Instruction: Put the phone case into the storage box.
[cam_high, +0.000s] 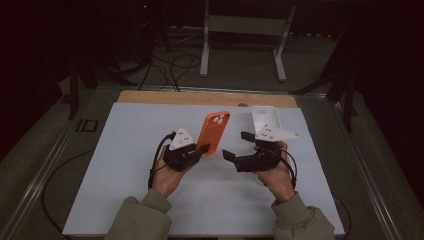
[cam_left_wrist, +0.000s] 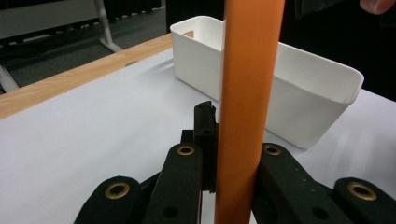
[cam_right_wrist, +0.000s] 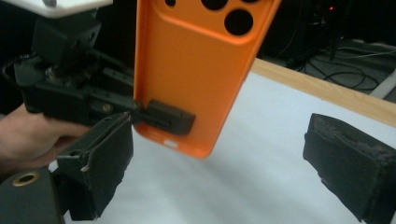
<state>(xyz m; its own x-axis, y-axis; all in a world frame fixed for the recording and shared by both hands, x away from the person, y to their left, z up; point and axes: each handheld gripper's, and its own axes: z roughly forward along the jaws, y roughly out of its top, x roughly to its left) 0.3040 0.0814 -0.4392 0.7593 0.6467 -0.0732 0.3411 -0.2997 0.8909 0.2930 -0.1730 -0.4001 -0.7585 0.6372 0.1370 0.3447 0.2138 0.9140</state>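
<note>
A white sheet (cam_high: 150, 165) covers most of the surface (cam_high: 200, 97), leaving a strip of bare light wood along the far edge. Grey metal rails run down the left and right sides. One thing lies directly on the sheet: a white phone case (cam_high: 265, 118), near the far edge and right of centre, open side up. From the left gripper view it (cam_left_wrist: 303, 93) sits flat, its walls rising from the sheet.

My left gripper (cam_left_wrist: 233, 163) is pinching the orange case (cam_left_wrist: 250, 93) edge-on between its jaws, so it is rising upright through the view. Behind it, the white case (cam_left_wrist: 308, 93) is lying on the white mat (cam_left_wrist: 93, 140), wooden edge (cam_left_wrist: 70, 79) beyond.
</note>
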